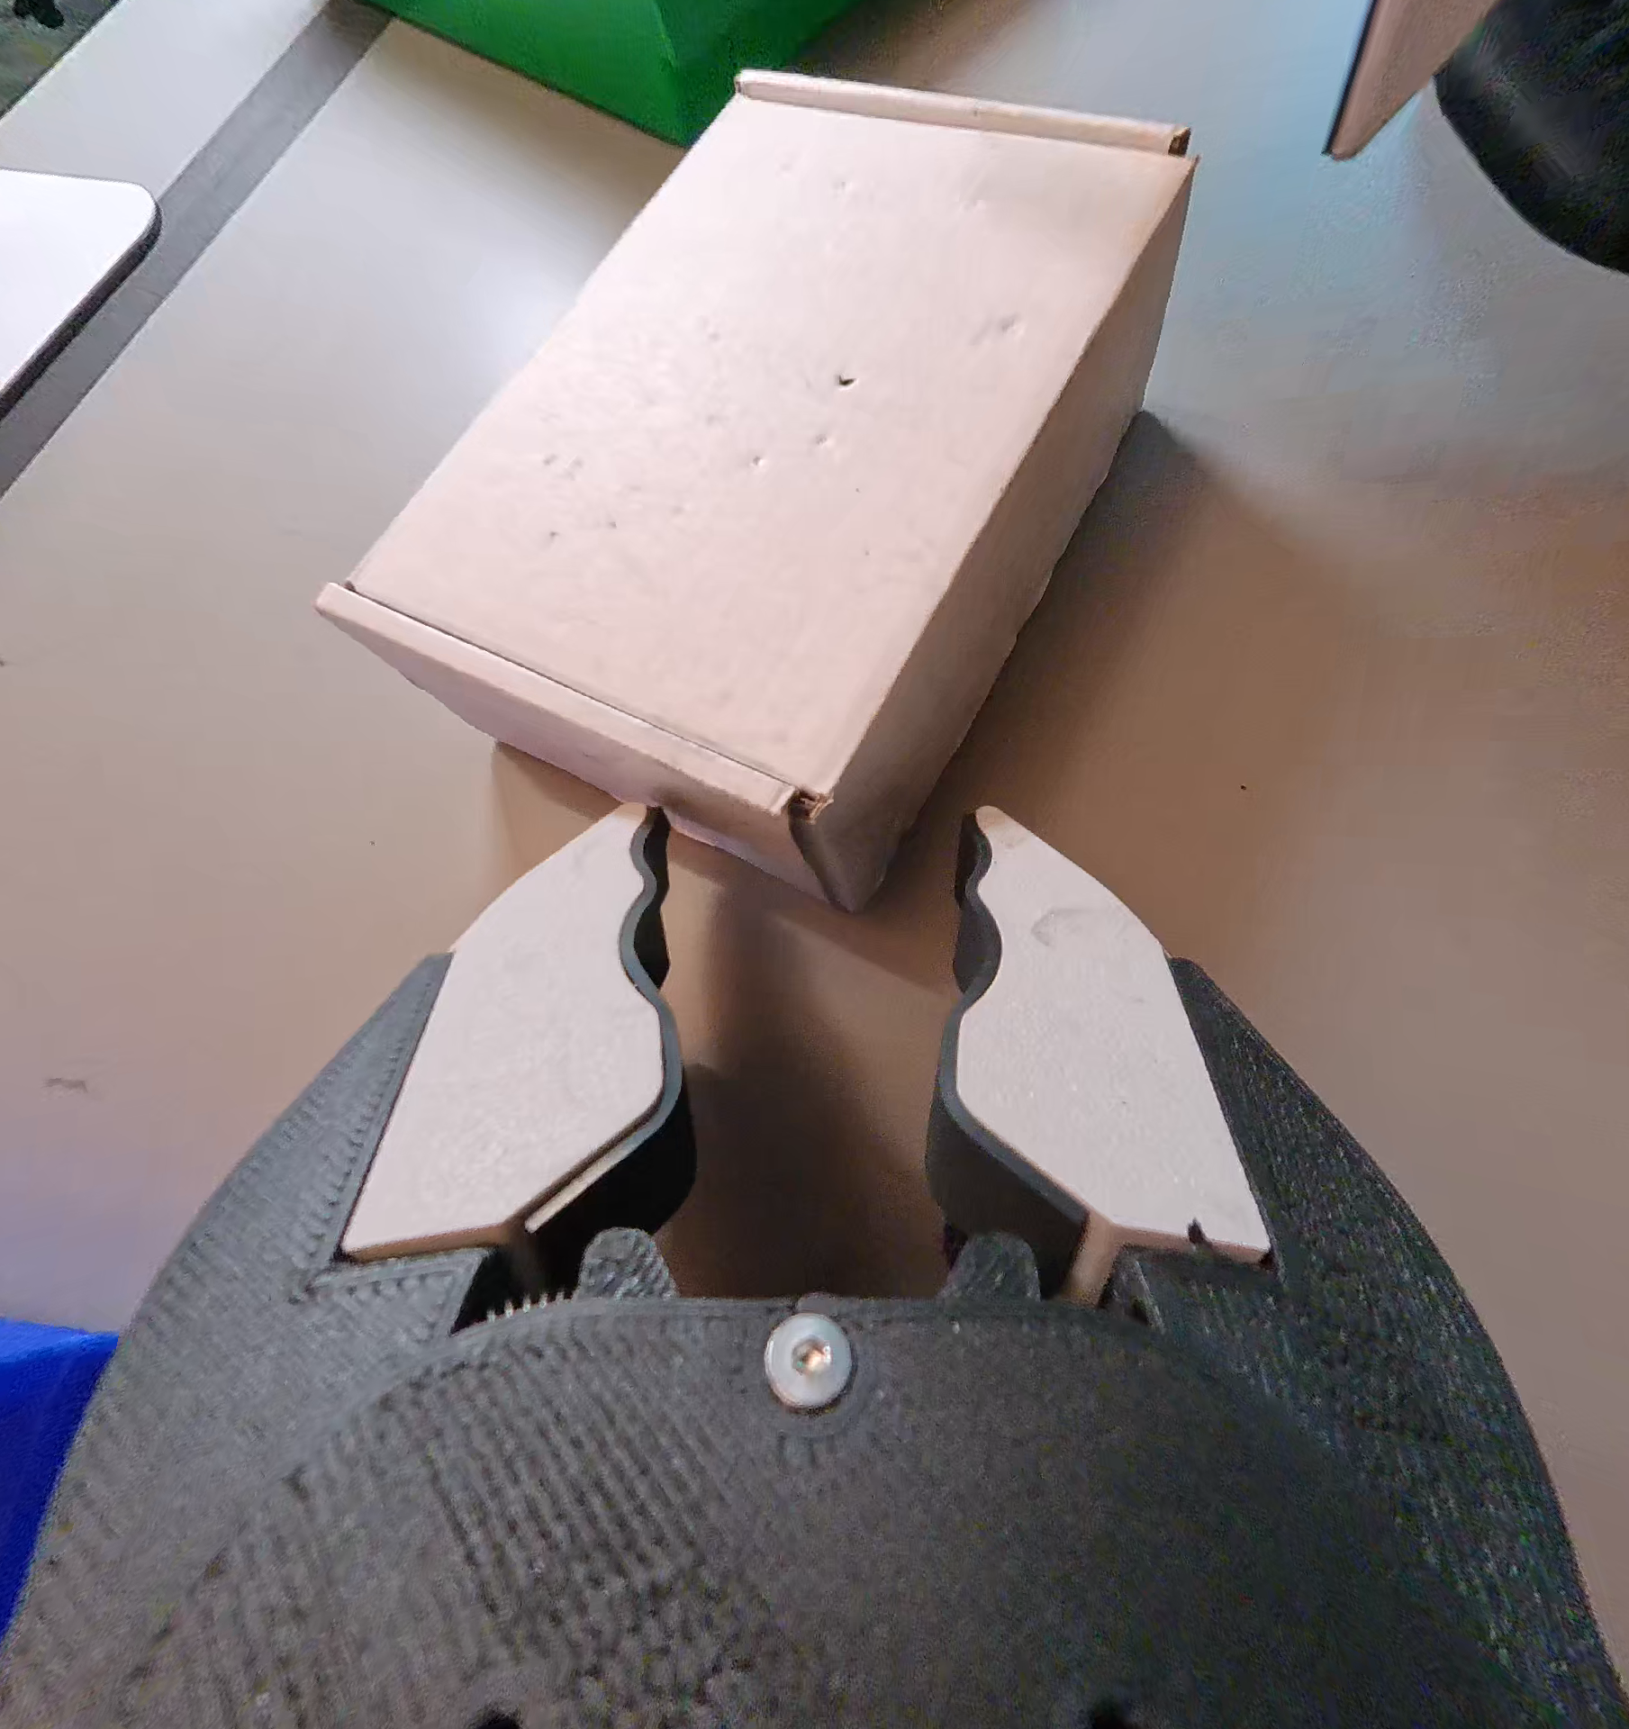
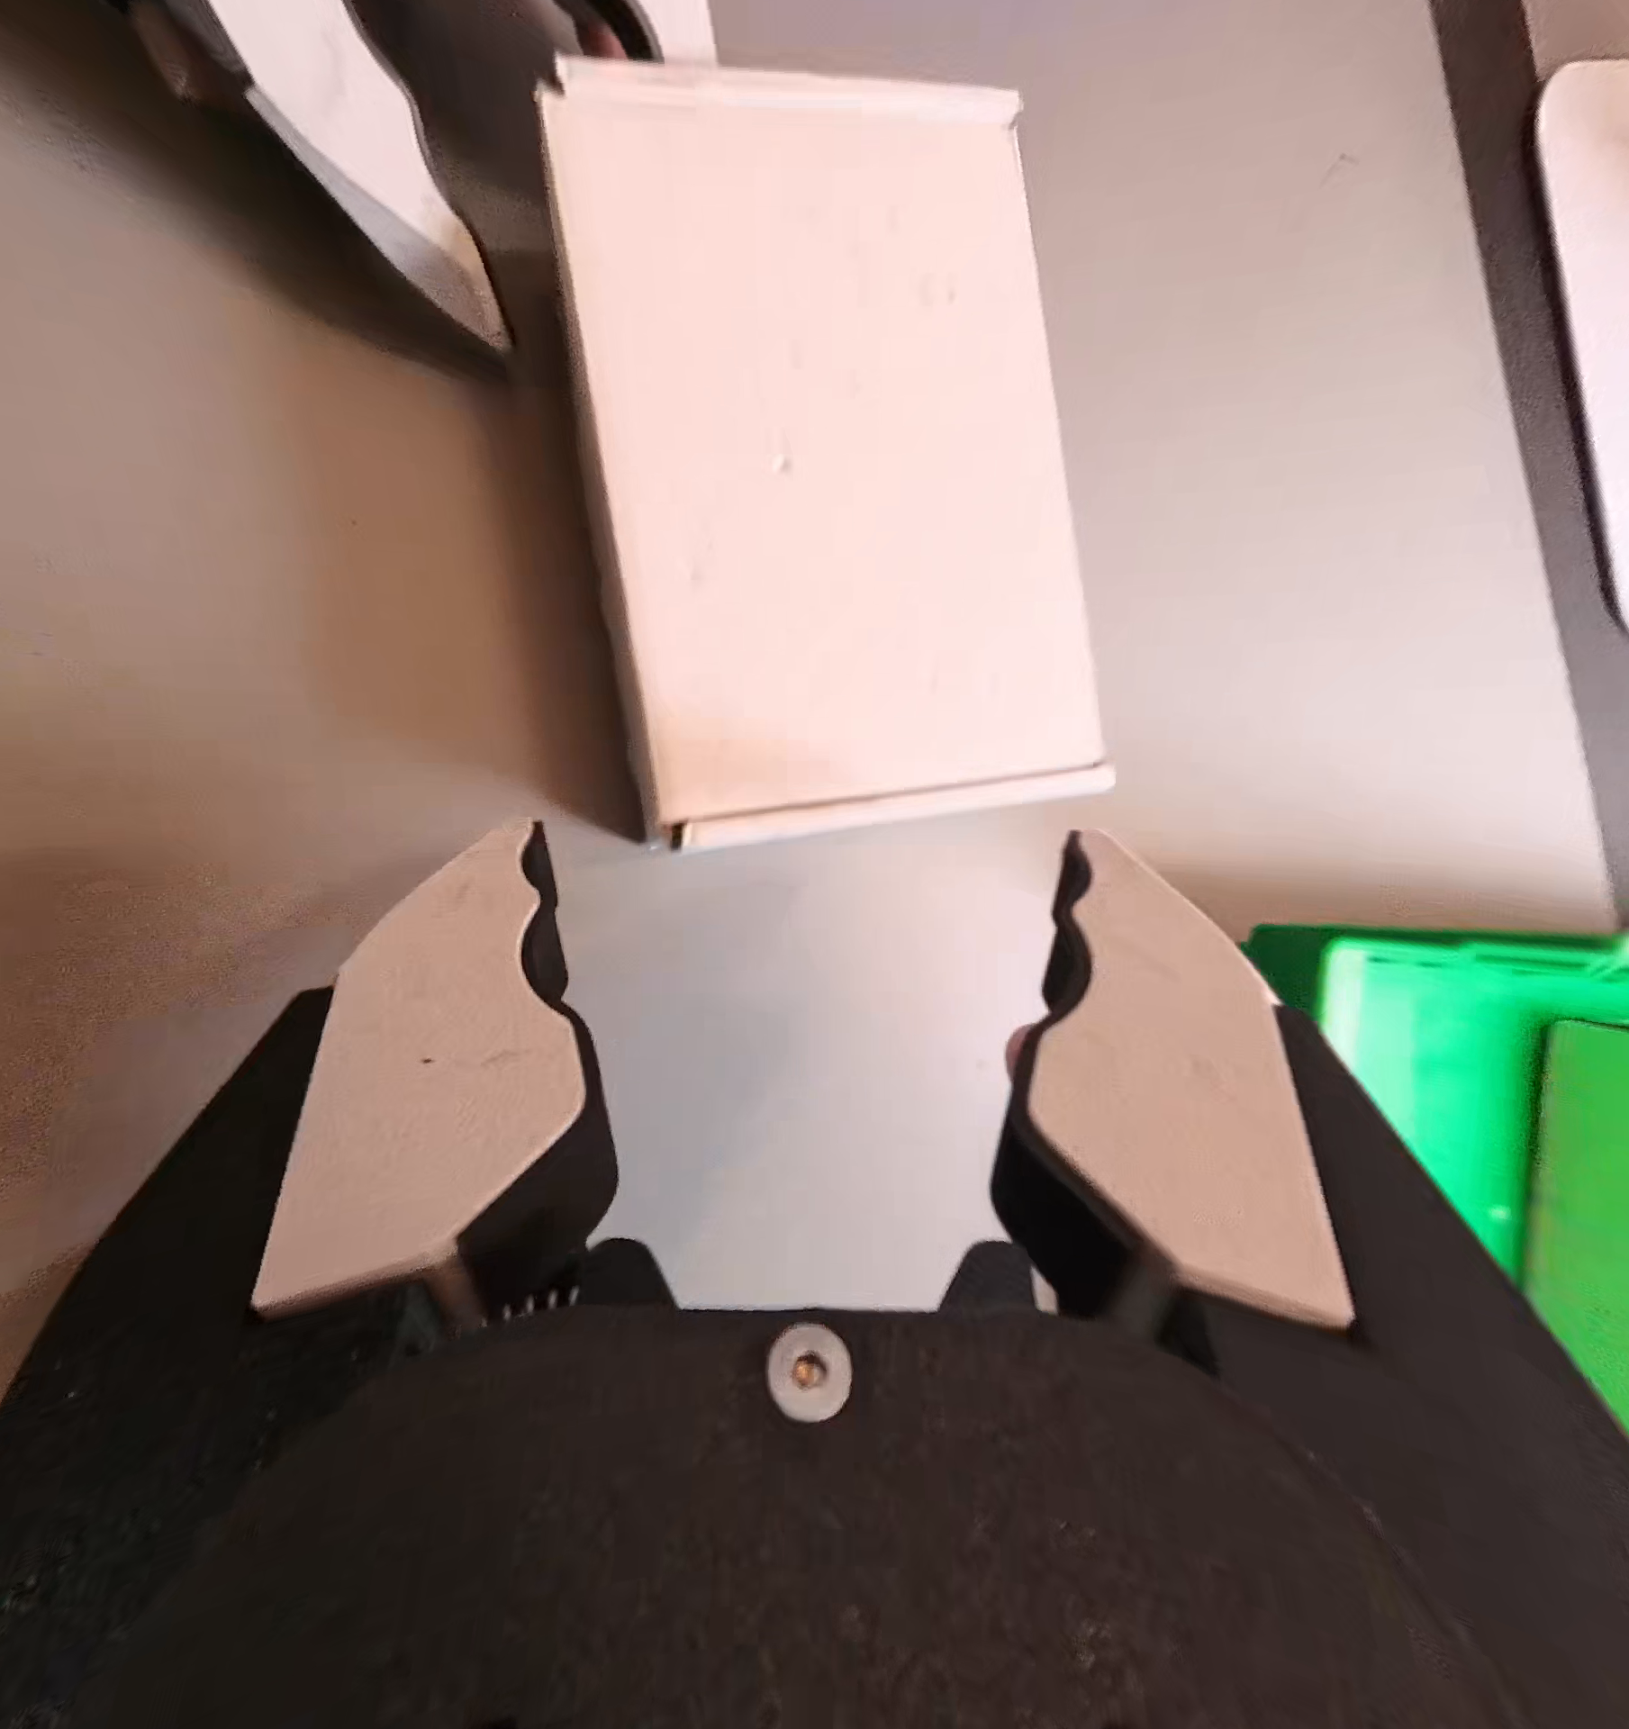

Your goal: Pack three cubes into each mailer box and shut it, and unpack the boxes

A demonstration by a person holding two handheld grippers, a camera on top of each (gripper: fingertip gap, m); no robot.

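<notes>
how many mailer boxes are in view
1. The closed box lies flat on the table, between the open left gripper and open right gripper. More may lie outside both views.

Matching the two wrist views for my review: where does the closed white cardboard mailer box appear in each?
Left wrist view: closed white cardboard mailer box at centre, angled, just beyond the open left gripper.
Right wrist view: upper centre, beyond the open right gripper.
Shared landmark: green plastic bin.

Beige tabletop [image 1: 183, 842] w/ dark edge strip [image 1: 221, 178], soft light, green bin [image 2: 1446, 1076] nearby.
</notes>
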